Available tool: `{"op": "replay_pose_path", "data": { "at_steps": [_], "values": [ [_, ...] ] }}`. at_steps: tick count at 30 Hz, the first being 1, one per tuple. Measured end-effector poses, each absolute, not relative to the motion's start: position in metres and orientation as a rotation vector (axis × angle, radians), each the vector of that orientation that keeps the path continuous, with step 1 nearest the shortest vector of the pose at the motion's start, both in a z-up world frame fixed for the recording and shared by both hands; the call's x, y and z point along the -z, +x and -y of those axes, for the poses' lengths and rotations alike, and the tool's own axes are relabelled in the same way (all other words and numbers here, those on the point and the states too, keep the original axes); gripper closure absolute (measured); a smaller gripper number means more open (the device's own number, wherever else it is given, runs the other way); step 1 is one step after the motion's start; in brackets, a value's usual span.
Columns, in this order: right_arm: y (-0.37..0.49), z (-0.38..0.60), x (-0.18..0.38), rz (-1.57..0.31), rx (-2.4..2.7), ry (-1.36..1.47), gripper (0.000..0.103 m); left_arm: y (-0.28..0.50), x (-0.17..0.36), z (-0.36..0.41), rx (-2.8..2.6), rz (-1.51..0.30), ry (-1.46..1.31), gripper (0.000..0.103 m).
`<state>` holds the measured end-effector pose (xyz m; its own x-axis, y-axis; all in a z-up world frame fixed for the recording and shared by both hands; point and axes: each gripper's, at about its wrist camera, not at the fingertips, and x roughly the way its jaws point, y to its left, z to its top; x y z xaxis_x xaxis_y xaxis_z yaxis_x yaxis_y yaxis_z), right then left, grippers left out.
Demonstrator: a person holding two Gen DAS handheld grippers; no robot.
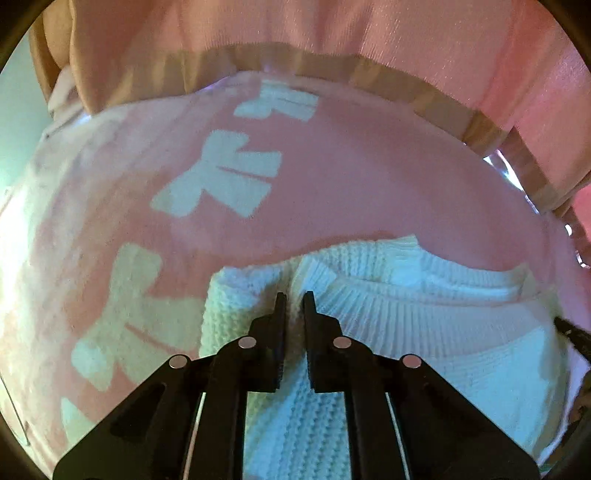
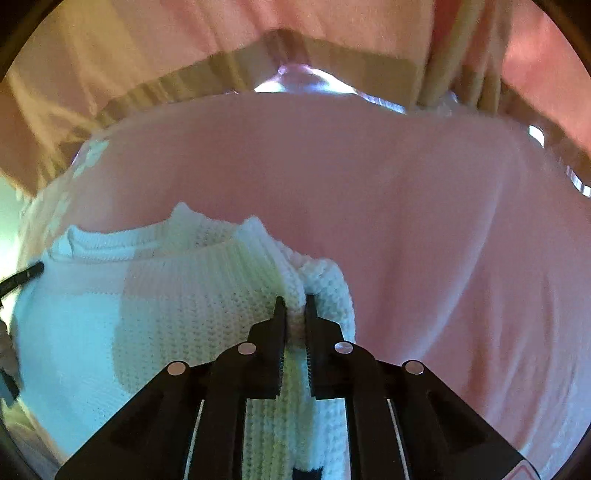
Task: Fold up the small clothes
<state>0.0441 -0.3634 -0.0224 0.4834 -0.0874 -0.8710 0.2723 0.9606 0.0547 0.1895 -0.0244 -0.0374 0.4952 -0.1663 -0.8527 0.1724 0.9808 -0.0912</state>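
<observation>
A white knitted sweater (image 1: 424, 343) lies on a pink blanket (image 1: 351, 192), its ribbed collar (image 1: 384, 299) towards the far side. My left gripper (image 1: 294, 300) is shut on a pinch of the knit at the shoulder left of the collar. In the right wrist view the same sweater (image 2: 166, 317) fills the lower left. My right gripper (image 2: 294, 303) is shut on a raised fold of knit at the shoulder right of the collar (image 2: 192, 258). Each view catches a dark fingertip of the other gripper at its edge: the right one's (image 1: 570, 329), the left one's (image 2: 24, 276).
The blanket carries white bow shapes (image 1: 225, 177) on the left and is plain pink on the right (image 2: 424, 206). A tan band (image 1: 413, 86) borders its far edge, with more pink cloth (image 1: 295, 26) beyond.
</observation>
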Motion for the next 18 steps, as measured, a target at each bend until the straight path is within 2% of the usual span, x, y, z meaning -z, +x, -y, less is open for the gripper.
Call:
{"op": "replay_pose_path", "data": {
  "at_steps": [3,7,8,11,12,13,14,18],
  "values": [
    [0.025,0.358,-0.011,-0.953,0.180,0.259,0.089,0.177,0.016,0.023,0.221,-1.000,-0.002,0.091],
    [-0.013,0.329,-0.035,-0.893,0.078,0.232,0.091,0.138,-0.022,0.018,0.274,-0.897,-0.005,0.091],
    [-0.019,0.322,-0.036,-0.899,0.058,0.220,0.092,0.125,-0.026,0.016,0.286,-0.883,-0.001,0.088],
    [-0.036,0.305,-0.011,-1.003,0.020,0.161,0.095,0.091,-0.011,0.019,0.336,-0.942,0.047,0.086],
    [-0.035,0.308,0.011,-1.087,0.061,0.130,0.095,0.089,-0.002,0.020,0.336,-0.964,0.075,0.086],
    [-0.035,0.313,0.028,-1.148,0.096,0.109,0.101,0.085,0.011,0.022,0.326,-0.995,0.118,0.086],
    [-0.038,0.318,0.039,-1.177,0.116,0.101,0.102,0.084,0.029,0.023,0.307,-1.037,0.168,0.085],
    [-0.065,0.334,0.013,-1.063,0.099,0.210,0.098,0.074,0.033,0.014,0.308,-0.985,0.193,0.084]
  ]
}}
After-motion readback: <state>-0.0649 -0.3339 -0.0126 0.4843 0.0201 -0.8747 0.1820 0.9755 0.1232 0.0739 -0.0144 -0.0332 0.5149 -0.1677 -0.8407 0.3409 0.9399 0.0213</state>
